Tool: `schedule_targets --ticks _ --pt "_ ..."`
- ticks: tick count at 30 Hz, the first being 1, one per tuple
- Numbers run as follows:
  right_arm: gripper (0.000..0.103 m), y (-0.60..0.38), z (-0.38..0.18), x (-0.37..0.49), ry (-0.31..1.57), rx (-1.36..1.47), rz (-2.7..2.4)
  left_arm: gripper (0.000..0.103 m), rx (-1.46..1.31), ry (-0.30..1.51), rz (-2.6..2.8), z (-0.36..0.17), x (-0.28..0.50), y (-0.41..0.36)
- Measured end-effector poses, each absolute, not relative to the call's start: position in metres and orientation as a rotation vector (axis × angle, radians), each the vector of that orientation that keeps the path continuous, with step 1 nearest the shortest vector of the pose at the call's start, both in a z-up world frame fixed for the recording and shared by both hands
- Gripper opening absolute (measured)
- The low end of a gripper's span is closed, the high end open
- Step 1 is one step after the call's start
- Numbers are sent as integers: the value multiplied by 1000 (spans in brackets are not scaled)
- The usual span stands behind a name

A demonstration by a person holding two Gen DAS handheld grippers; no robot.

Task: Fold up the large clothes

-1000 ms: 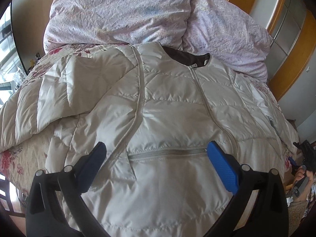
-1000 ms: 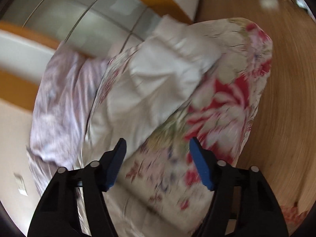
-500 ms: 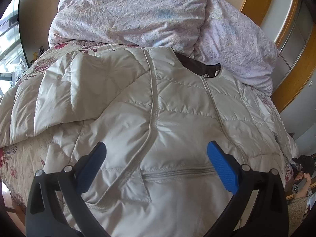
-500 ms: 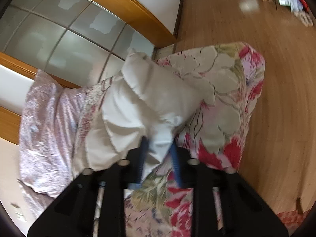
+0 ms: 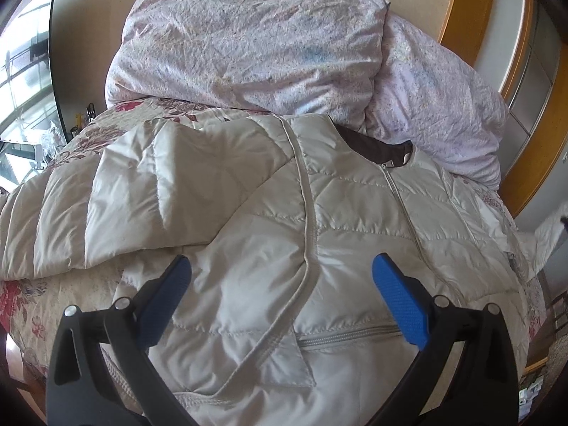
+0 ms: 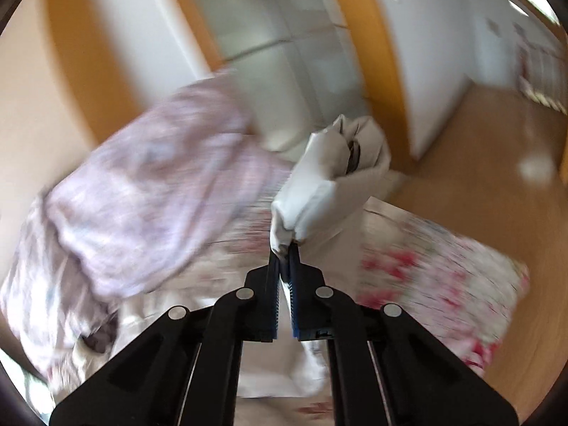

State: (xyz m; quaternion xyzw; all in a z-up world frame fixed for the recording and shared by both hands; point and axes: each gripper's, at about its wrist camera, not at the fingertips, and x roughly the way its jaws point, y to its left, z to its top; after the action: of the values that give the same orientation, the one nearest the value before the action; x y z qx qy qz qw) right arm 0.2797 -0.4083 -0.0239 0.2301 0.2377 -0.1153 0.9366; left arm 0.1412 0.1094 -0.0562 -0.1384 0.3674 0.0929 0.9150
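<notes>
Left wrist view: close above the jacket (image 5: 319, 248) at the foot of the bed, facing the pillows (image 5: 248, 42). Right wrist view: at the bed's side, blurred, facing along its fingers toward the wardrobe (image 6: 284, 35). Shared: jacket, pillows, floral bedspread (image 5: 32, 305).

Two crumpled lilac floral pillows (image 5: 248, 42) lie at the head of the bed, on a cream quilted bedspread with red flowers (image 5: 32, 305); a wooden floor (image 6: 472, 177) lies beyond.

we see jacket (image 5: 319, 248): quilted cloth, slight sheen. pillow (image 5: 248, 42): crinkled matt cotton. floor (image 6: 479, 149): glossy wood.
</notes>
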Motion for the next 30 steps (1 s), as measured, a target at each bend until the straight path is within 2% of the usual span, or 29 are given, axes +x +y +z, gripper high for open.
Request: schedule_targets --ticks 6,12,16,22,28,30 --pt "5 -299 9 304 479 306 37 101 -292 729 198 -53 135 117" --pt "5 -211 8 319 531 237 256 101 -333 750 184 -54 136 129" --pt "5 -153 -8 325 607 199 390 101 -360 745 182 -53 135 137" --pt "5 -80 -62 331 761 109 484 101 -367 734 182 -53 130 143" --pt "6 -41 -105 332 877 4 488 101 -380 732 177 -54 128 150" --pt "9 -32 -113 329 913 -54 472 101 -385 735 170 -54 128 151"
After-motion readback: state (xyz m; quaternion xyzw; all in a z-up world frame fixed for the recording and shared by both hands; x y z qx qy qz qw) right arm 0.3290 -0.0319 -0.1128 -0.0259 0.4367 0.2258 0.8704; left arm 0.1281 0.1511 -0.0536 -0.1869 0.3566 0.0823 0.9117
